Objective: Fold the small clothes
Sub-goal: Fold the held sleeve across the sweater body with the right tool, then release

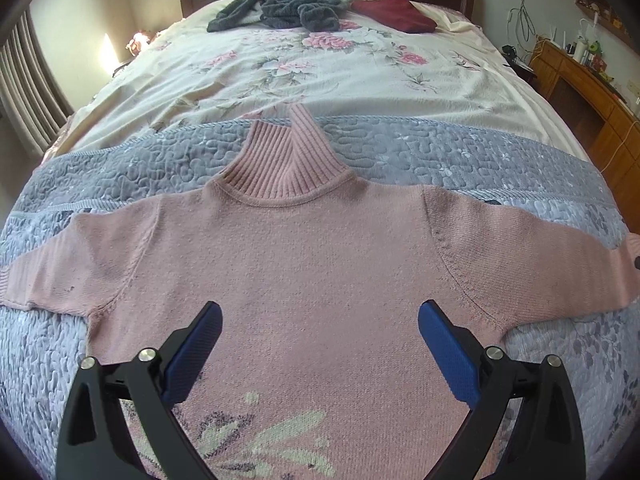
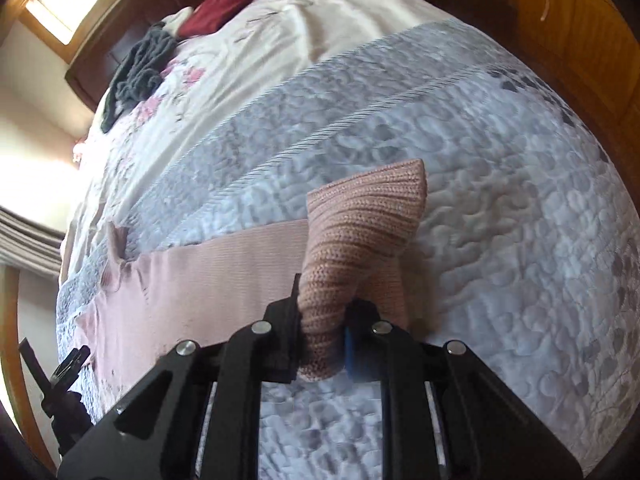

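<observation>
Sweater pink, flat | left gripper spread wide | right gripper pinching cuff

Wooden dresser stands beside the bed.

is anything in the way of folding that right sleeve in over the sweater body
Nothing visible. The right gripper is shut on the sleeve cuff, and the pink sweater lies flat with its body bare. The open left gripper hovers over the lower body and may need to move aside.
</observation>
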`<state>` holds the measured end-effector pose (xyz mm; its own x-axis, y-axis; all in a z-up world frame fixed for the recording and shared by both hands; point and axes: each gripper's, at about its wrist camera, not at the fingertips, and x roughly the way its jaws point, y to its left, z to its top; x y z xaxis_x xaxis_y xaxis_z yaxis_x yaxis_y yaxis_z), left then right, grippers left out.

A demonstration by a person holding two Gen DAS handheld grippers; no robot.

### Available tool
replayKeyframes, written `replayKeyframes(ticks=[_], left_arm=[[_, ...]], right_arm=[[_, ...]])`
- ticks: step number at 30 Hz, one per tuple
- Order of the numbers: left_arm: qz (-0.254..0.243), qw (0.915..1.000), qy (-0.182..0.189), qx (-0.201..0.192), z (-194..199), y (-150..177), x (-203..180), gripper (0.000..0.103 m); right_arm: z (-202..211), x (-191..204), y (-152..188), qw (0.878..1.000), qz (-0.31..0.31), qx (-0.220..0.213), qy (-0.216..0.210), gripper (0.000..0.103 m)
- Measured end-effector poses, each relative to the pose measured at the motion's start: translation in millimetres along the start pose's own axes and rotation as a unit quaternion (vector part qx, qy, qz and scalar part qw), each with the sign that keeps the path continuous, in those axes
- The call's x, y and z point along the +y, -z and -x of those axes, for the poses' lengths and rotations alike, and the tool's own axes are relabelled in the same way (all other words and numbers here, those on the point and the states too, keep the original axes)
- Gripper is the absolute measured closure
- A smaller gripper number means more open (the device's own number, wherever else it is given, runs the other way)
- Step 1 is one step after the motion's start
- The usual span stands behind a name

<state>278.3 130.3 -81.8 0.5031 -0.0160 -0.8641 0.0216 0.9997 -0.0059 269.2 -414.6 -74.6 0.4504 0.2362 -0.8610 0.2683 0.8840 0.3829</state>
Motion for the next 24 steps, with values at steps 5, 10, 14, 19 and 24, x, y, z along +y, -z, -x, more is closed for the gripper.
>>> replayKeyframes(ticks=[5,10,14,19,24], left_arm=[[0.004,0.9999,-0.004,0.009,2,9,24,0.004],[-0.001,0.9999,-0.007,0.013,4,16,45,0.004],[0.002,0.9999,-0.004,0.017,4,20,60,0.004],[0.006,0.9998,-0.004,0.020,3,25,76,0.004],[0.009,0.9996,-0.002,0.025,0,28,84,0.004]], right_arm=[[-25,92,8,0.997,0.060,0.017,-0.034,0.088],[-56,178,32,0.990,0.123,0.041,-0.055,0.088],[-88,225,51,0.985,0.140,0.069,-0.076,0.088],[-129,265,73,0.980,0.157,0.103,-0.070,0.088],[-158,275,90,0.977,0.162,0.127,-0.053,0.086]])
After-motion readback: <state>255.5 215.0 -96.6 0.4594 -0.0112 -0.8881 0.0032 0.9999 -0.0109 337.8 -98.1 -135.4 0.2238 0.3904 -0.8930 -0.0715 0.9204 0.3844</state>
